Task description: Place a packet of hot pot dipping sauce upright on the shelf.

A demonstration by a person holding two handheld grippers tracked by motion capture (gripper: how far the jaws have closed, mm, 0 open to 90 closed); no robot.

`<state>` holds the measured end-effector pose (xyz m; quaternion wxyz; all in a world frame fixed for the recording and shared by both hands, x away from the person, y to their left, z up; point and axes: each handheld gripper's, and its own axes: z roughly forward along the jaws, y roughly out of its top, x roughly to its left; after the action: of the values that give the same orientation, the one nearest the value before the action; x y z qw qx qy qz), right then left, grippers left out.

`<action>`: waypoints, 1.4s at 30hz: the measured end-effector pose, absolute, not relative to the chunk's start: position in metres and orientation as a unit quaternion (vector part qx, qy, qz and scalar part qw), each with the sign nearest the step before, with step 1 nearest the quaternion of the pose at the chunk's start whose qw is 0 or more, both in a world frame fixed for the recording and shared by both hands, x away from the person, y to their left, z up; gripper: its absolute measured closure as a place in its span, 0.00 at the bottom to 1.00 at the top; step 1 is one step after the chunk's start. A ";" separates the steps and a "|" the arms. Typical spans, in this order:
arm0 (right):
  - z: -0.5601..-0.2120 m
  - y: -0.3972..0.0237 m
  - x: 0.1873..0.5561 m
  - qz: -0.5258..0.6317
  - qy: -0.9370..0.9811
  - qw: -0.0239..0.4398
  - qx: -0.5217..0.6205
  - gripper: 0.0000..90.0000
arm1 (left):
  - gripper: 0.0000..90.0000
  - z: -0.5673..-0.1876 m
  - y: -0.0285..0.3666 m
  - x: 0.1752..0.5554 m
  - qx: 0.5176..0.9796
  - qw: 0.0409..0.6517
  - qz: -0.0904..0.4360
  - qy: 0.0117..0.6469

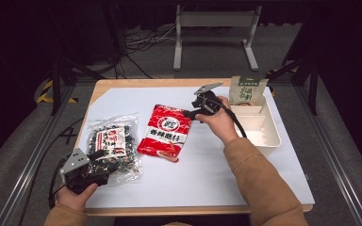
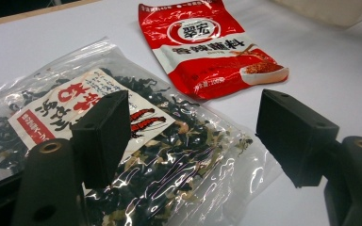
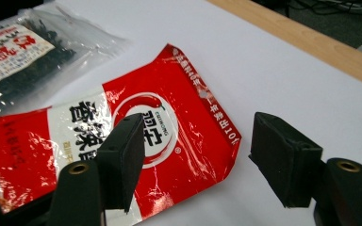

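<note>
A red seasoning packet (image 1: 165, 132) lies flat in the middle of the white table top. Left of it lies a clear bag of dark dried food (image 1: 113, 143) with a red and white label. My right gripper (image 1: 189, 114) hovers at the packet's upper right corner. In the right gripper view, my right gripper (image 3: 202, 155) is open, its jaws standing either side of that corner of the packet (image 3: 179, 122), apart from it. My left gripper (image 1: 100, 160) rests low at the bag's near edge. In the left gripper view, my left gripper (image 2: 198, 127) is open over the bag (image 2: 169, 160), with nothing gripped.
A white divided tray (image 1: 269, 134) stands at the right side of the table, with a green and beige packet (image 1: 247, 92) upright at its far end. The table's wooden edge (image 1: 160, 83) runs along the back. A metal stand (image 1: 214, 21) is on the floor beyond.
</note>
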<state>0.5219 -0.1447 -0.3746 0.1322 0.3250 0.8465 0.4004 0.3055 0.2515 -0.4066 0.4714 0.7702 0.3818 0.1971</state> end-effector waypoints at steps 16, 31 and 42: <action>-0.408 -0.137 0.538 0.387 0.844 0.129 0.349 0.27 | 0.31 -0.407 0.252 0.306 0.771 0.471 0.196 0.382; -0.432 -0.133 0.550 0.371 0.842 0.084 0.383 0.25 | 0.31 -0.407 0.252 0.307 0.772 0.472 0.196 0.379; -0.434 -0.133 0.551 0.384 0.837 0.044 0.387 0.33 | 0.31 -0.407 0.251 0.307 0.774 0.471 0.193 0.376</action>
<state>0.5511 -0.1333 -0.4337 0.0441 0.3873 0.8368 0.3845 0.3070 0.2515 -0.4071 0.4713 0.7739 0.3765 0.1928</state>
